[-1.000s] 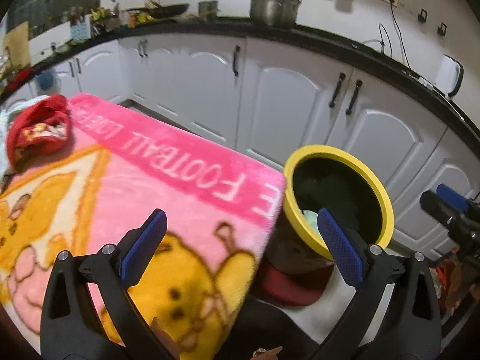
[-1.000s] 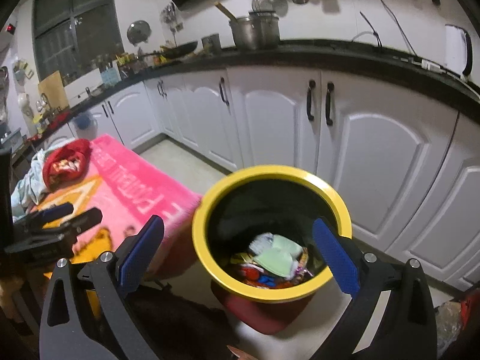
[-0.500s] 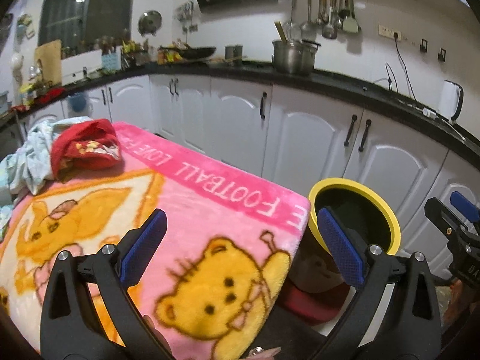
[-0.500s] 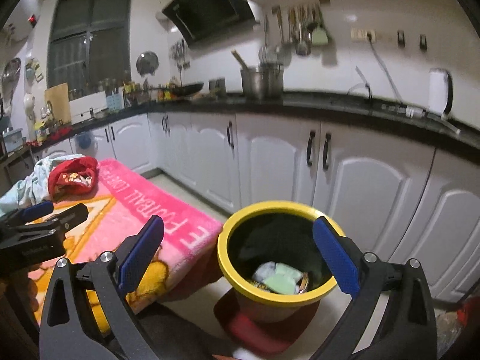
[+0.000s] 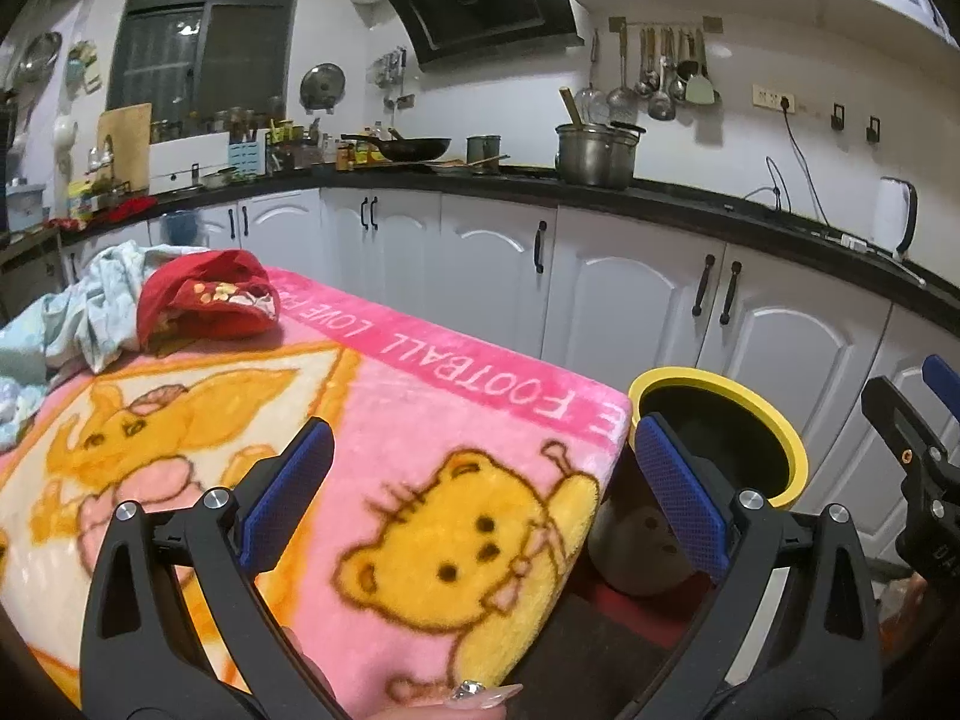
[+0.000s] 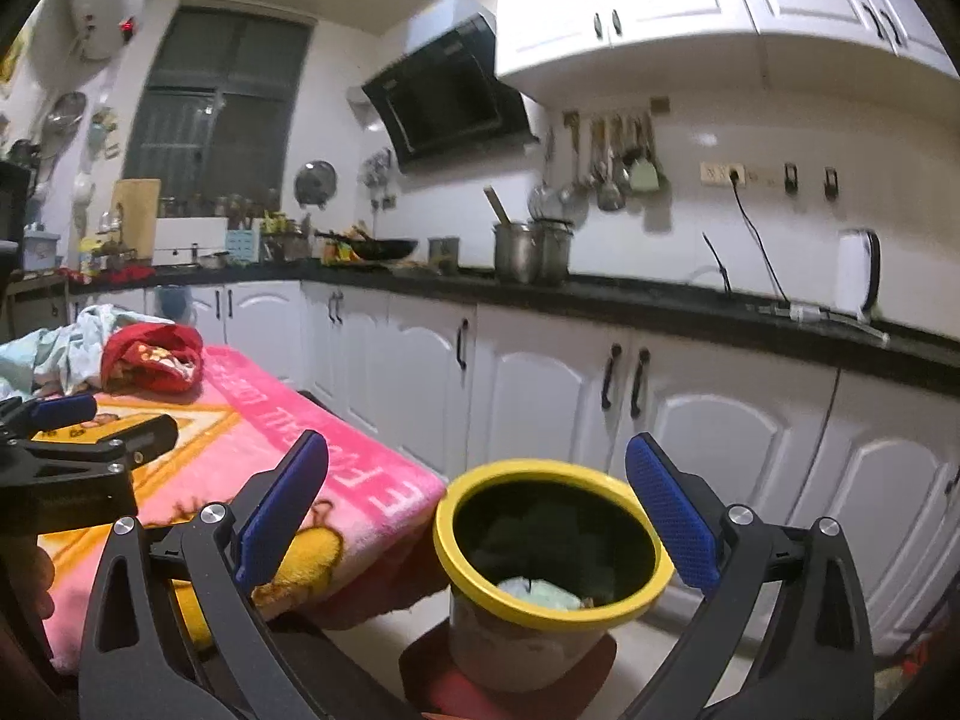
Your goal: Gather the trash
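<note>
Both grippers were spread wide, nothing between the pads. Left gripper (image 5: 480,492) hovered over the pink cartoon blanket (image 5: 372,420), just beside the yellow-rimmed trash bin (image 5: 780,432). Right gripper (image 6: 477,510) hung above the bin (image 6: 540,606), which stood on a red mat at the blanket's corner, in front of the white cabinets (image 6: 540,396). Pale green trash (image 6: 537,591) lay inside the bin. Red cloth (image 5: 204,300) sat at the blanket's end farthest from the bin.

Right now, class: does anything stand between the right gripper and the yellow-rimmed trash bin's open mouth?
Nothing visible does. The right gripper is open and empty, and the trash bin stands uncovered beside the pink blanket.
</note>
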`<state>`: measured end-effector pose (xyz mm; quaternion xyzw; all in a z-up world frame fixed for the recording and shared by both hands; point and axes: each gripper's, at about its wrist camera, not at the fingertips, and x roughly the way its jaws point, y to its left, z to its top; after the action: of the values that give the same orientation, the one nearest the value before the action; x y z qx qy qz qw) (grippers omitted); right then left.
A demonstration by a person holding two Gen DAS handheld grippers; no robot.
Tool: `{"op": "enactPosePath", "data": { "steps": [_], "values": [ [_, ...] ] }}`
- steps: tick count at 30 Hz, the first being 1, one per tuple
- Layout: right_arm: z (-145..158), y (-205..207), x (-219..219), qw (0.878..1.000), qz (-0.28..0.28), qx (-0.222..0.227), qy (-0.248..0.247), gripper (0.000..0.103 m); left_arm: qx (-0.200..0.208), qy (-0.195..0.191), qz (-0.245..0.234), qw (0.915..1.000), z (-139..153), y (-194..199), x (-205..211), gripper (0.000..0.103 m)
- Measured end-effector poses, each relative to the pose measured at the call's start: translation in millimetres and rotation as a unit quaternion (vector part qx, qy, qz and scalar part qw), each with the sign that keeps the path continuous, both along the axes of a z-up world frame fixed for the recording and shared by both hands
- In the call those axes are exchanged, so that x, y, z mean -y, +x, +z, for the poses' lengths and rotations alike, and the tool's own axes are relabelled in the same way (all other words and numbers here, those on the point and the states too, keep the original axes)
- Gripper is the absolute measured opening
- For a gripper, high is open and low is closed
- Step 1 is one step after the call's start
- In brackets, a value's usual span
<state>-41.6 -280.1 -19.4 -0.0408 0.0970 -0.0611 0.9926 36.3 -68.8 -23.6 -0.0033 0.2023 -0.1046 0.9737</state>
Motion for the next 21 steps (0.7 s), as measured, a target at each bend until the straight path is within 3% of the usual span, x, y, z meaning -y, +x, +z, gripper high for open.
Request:
{"op": "enactPosePath", "data": {
  "steps": [21],
  "values": [
    [-2,1,-9,1.000,0.014,-0.010,-0.004,0.097,0.026,-0.012,-0.006,0.9996,5,-14,-9,0.092]
  ]
}}
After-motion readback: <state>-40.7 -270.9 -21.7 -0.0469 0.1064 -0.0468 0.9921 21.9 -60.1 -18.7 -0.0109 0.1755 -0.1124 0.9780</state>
